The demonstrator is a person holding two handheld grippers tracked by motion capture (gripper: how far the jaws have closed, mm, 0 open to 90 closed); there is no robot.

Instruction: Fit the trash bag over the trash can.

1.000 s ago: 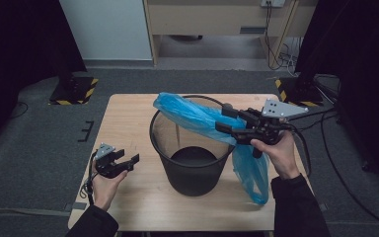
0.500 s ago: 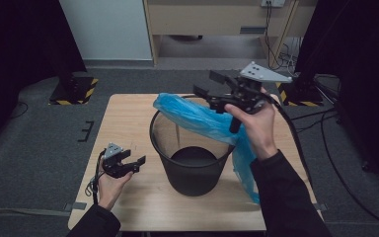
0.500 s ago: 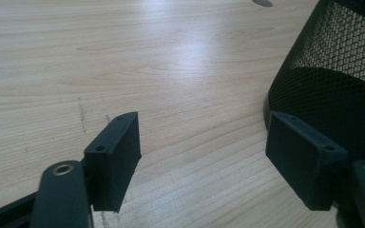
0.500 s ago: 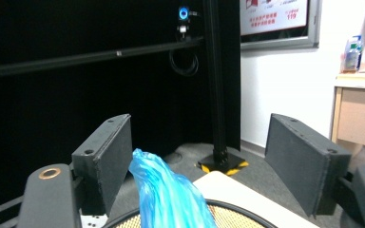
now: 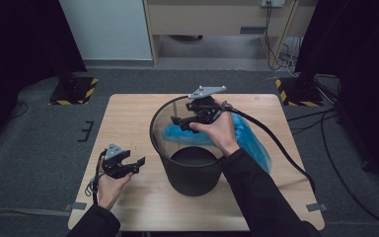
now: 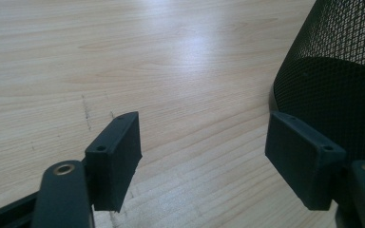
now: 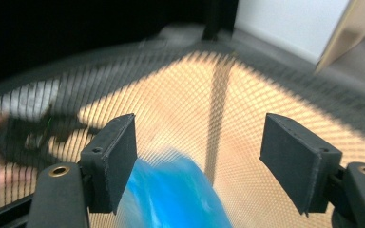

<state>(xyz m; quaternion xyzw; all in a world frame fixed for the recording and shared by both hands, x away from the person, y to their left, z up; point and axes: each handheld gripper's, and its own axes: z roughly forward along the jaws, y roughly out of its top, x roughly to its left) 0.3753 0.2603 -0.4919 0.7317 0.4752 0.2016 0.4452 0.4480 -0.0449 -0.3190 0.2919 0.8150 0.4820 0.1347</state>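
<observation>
A black mesh wastebasket (image 5: 195, 178) stands in the middle of the wooden table (image 5: 128, 113). A blue plastic bag (image 5: 250, 139) hangs over its right rim and reaches down inside it. My right gripper (image 5: 180, 118) hovers over the basket's mouth and points left. Its jaws have just been closing a little but still stand apart. In the right gripper view the blue bag (image 7: 171, 194) lies low between the jaws of my right gripper (image 7: 197, 156), and the pads do not press on it. Left of the basket, my left gripper (image 5: 135, 166) is held just above the table, open and with nothing in it. In the left gripper view my left gripper (image 6: 202, 152) has the basket wall (image 6: 342, 80) just beyond its right jaw.
A thick cable (image 5: 281, 148) trails from the right gripper across the table's right side. Through the mesh (image 7: 180, 95) in the right gripper view the left hand and its gripper (image 7: 33, 133) show blurred. Dark floor surrounds the table, and stands with striped bases (image 5: 74, 94) are behind it.
The right hand has swung from the basket's right side to its far rim and then left over its mouth. More of the blue bag now lies inside the basket. The left hand has hardly moved.
</observation>
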